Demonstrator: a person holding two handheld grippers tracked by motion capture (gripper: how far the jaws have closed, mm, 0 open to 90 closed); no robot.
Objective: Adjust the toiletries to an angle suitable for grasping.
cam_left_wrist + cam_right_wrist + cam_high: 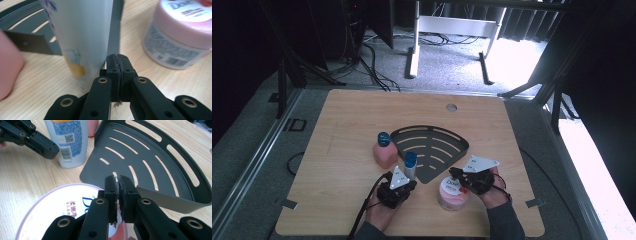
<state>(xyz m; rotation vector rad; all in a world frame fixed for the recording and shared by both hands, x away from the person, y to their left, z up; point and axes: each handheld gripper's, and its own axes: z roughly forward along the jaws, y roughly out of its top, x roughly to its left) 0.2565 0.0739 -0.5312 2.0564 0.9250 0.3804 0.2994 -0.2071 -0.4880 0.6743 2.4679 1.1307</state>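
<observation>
Slim frosted plastic bottle with blue cap (pixel 410 165), likely light and slick, at twelve o'clock of the left gripper (pixel 403 188), whose jaws are pressed together empty; grip mid-body.

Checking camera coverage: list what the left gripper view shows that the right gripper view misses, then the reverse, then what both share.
Left gripper view alone: the left gripper, jaws shut and holding nothing, close beside the bottle; the jar's side label and barcode. Right gripper view alone: the right gripper, shut, over the jar lid; the rack's whole slotted floor. Both: bottle, jar, rack, table.
</observation>
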